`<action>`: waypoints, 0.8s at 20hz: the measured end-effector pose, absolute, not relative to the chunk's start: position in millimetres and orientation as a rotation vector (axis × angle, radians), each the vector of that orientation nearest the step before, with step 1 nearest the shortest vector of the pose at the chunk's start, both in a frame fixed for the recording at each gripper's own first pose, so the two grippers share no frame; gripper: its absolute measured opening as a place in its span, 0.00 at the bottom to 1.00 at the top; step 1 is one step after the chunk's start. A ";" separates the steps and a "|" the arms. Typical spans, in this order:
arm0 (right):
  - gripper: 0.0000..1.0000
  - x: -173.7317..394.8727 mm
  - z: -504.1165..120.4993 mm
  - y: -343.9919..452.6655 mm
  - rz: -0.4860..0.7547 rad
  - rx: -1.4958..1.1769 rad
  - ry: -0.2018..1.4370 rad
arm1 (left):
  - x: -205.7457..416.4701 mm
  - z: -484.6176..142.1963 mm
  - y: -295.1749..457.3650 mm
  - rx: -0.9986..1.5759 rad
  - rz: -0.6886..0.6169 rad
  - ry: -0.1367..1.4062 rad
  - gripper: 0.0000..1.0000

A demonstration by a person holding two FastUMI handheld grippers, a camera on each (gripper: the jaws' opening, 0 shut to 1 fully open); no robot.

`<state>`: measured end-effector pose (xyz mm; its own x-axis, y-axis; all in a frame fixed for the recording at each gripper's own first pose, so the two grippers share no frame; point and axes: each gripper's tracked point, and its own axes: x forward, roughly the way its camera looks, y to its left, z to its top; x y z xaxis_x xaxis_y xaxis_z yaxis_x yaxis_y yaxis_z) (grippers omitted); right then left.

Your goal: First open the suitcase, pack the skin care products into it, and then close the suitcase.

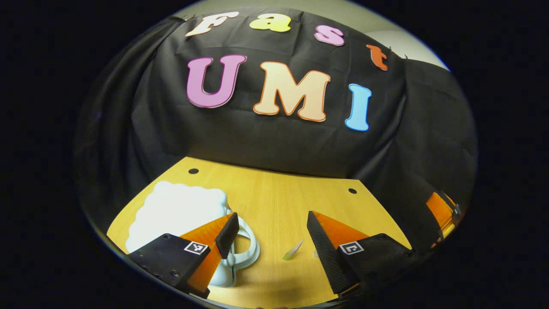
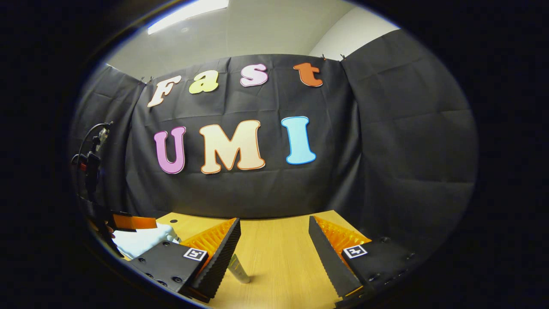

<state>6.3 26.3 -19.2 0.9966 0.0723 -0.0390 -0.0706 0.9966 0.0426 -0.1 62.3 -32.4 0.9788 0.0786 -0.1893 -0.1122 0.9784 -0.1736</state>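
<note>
Holding its two fingers wide apart, the left gripper point(image 1: 272, 240) hangs low over the smooth yellow wooden table point(image 1: 279, 193) with nothing between them. Just past its left finger sits the small white hard-shell suitcase with a wavy edge and a loop handle point(image 1: 180, 214). The lid looks shut. It looks light and stiff, and its shiny shell may be slippery, so I think the loop handle point(image 1: 248, 249) or the lid's edge is the best place to grab. Between the fingers, a bit ahead, lies a thin pale green tube of skin care point(image 1: 293, 250). It looks small, light and a bit squashy, so pinch it gently around the middle.

The right gripper point(image 2: 274, 249) is also wide open and holds nothing. A slim silvery tube point(image 2: 238, 268) lies just by its left finger. Far off to its left is the white suitcase, with the other gripper beside it.

The table has lots of bare room ahead. The black cloth wall point(image 1: 279, 141) stands at the far edge, so moves should stay short of it.
</note>
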 end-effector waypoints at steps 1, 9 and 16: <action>0.99 5.7 -21.5 27.4 0.075 0.042 0.047 | 2.7 -35.9 67.5 -0.212 0.100 0.214 0.95; 0.99 -5.0 -39.7 14.3 0.057 0.053 0.100 | 28.7 -68.4 100.0 -0.243 0.136 0.436 0.96; 0.99 -13.1 -44.9 -7.8 0.016 0.069 0.118 | 51.3 -106.3 90.5 -0.305 0.126 0.671 0.96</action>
<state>-13.1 -7.8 -44.9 0.9929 0.0197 -0.1172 -0.0116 0.9975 0.0693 51.3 90.5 -106.3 0.7773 0.0174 -0.6289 -0.2125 0.9481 -0.2364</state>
